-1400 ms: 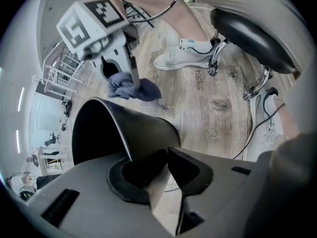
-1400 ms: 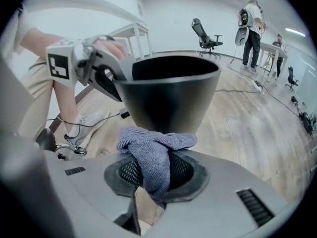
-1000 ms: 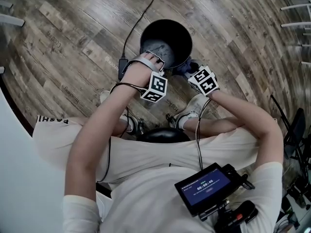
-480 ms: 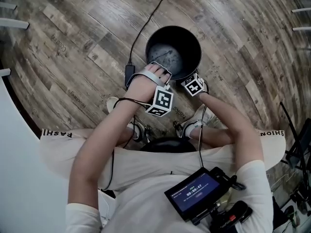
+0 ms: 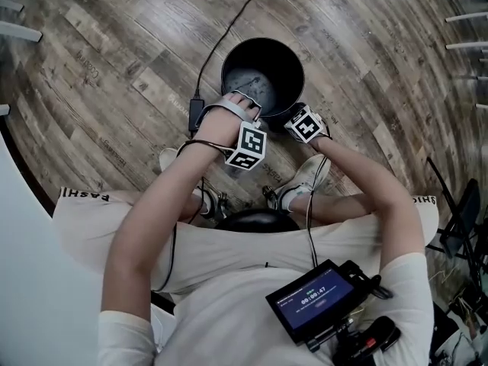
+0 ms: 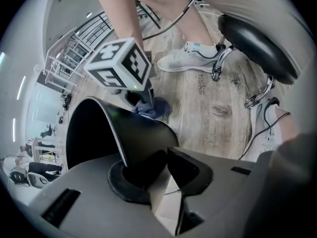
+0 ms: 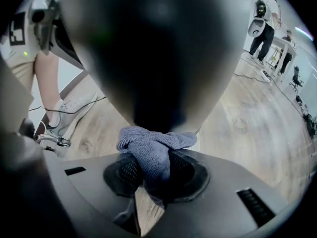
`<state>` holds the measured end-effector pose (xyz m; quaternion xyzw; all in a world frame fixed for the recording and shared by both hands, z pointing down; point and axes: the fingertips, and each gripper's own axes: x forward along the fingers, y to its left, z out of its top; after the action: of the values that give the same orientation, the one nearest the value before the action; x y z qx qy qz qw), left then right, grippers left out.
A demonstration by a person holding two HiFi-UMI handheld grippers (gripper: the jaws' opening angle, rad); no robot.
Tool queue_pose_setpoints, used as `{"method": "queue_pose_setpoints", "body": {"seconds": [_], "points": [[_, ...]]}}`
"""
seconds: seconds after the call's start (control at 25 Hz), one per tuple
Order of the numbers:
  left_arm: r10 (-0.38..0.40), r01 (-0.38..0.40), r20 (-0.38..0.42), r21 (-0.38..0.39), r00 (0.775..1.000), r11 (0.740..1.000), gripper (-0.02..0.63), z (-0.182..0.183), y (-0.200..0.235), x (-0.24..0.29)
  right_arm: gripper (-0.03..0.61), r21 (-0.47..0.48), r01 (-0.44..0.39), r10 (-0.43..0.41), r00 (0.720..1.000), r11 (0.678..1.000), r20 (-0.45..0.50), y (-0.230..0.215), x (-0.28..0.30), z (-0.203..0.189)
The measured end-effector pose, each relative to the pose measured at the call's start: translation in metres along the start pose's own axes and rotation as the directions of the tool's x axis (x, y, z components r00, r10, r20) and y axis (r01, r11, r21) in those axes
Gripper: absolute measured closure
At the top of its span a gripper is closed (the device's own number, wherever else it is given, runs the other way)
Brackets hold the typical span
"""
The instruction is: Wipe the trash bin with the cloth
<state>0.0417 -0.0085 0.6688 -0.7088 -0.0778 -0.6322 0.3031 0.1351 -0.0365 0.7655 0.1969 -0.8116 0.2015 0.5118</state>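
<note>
A black round trash bin (image 5: 263, 71) stands on the wood floor in front of the seated person. My left gripper (image 5: 248, 107) is shut on the bin's near rim; in the left gripper view the thin black wall (image 6: 133, 143) runs between its jaws. My right gripper (image 5: 296, 114) is shut on a grey-blue cloth (image 7: 151, 150). The cloth's bunched end presses against the bin's dark outside wall (image 7: 158, 58) at the near right. The left gripper view shows the right gripper's marker cube (image 6: 119, 66) with the cloth (image 6: 152, 107) under it, against the bin's outside.
A black cable (image 5: 217, 44) and a small black box (image 5: 194, 111) lie on the floor left of the bin. The person's white shoes (image 5: 305, 175) and a black stool (image 5: 255, 218) are close behind the grippers. Chair legs (image 5: 465, 48) stand at the far right.
My right gripper with the cloth has sunk lower along the bin's outside wall. The left gripper has kept its hold on the rim.
</note>
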Motion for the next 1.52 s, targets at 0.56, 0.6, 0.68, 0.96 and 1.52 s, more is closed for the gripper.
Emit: {"method": "queue_pose_setpoints", "body": {"seconds": [0.56, 0.6, 0.68, 0.96, 1.52], "points": [[-0.026, 0.025, -0.020, -0.036, 0.999, 0.999, 0.512, 0.001, 0.003, 0.004, 0.482, -0.015, 0.035, -0.031, 0.978, 0.999, 0.206, 0.027, -0.118, 0.073], [-0.025, 0.025, -0.017, -0.043, 1.000, 0.999, 0.512, 0.001, 0.004, 0.004, 0.482, 0.005, 0.037, -0.037, 0.979, 0.999, 0.199, 0.025, -0.111, 0.073], [-0.025, 0.025, -0.010, -0.049, 1.000, 0.998, 0.512, 0.003, 0.004, 0.003, 0.483, 0.038, 0.032, -0.039, 0.981, 0.999, 0.188, 0.022, -0.096, 0.066], [-0.029, 0.029, 0.001, -0.046, 1.000, 0.999, 0.512, 0.002, 0.000, 0.003, 0.483, 0.063, 0.020, -0.027, 0.994, 0.998, 0.102, 0.016, -0.003, 0.026], [-0.014, 0.016, 0.026, -0.070, 1.000, 0.997, 0.511, 0.006, 0.008, 0.005, 0.483, 0.123, 0.026, -0.033, 0.998, 0.992, 0.050, 0.002, 0.047, 0.002]]}}
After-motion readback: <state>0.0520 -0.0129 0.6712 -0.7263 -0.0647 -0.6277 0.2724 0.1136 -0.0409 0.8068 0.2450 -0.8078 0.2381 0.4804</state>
